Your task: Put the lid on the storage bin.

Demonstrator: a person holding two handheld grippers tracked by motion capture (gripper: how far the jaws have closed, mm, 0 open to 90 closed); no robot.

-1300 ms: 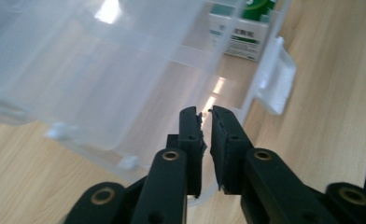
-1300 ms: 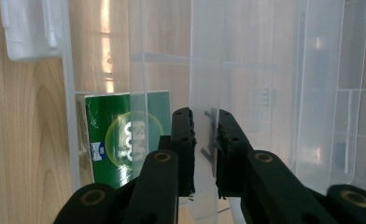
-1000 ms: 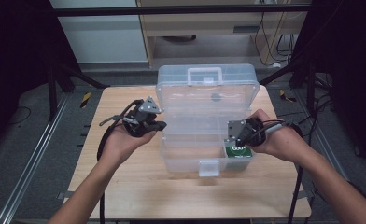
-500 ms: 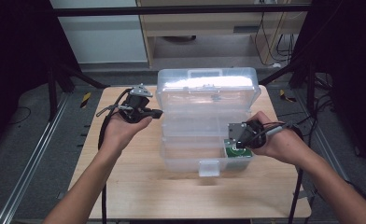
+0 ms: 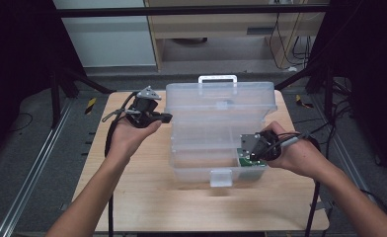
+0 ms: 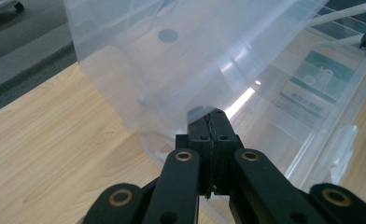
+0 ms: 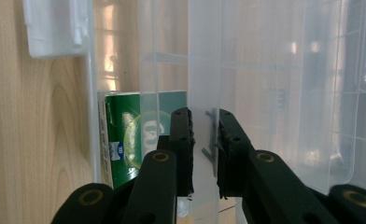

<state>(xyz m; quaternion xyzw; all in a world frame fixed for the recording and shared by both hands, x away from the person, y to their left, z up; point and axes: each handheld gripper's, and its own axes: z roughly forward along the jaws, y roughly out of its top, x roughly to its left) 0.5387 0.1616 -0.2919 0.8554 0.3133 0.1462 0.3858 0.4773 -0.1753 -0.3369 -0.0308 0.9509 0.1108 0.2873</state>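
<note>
A green packet [image 5: 248,160] lies in the bin [image 5: 201,170] on the table [image 5: 132,197].

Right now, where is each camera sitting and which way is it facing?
High view: above the person's side, looking forward and down on the table; both forearms, left gripper and right gripper at the clear plastic box.
Left gripper view: rides the left gripper, looking along its shut fingers at the raised lid.
Right gripper view: rides the right gripper, fingers astride a box wall.
Shared: the green packet in all three.
</note>
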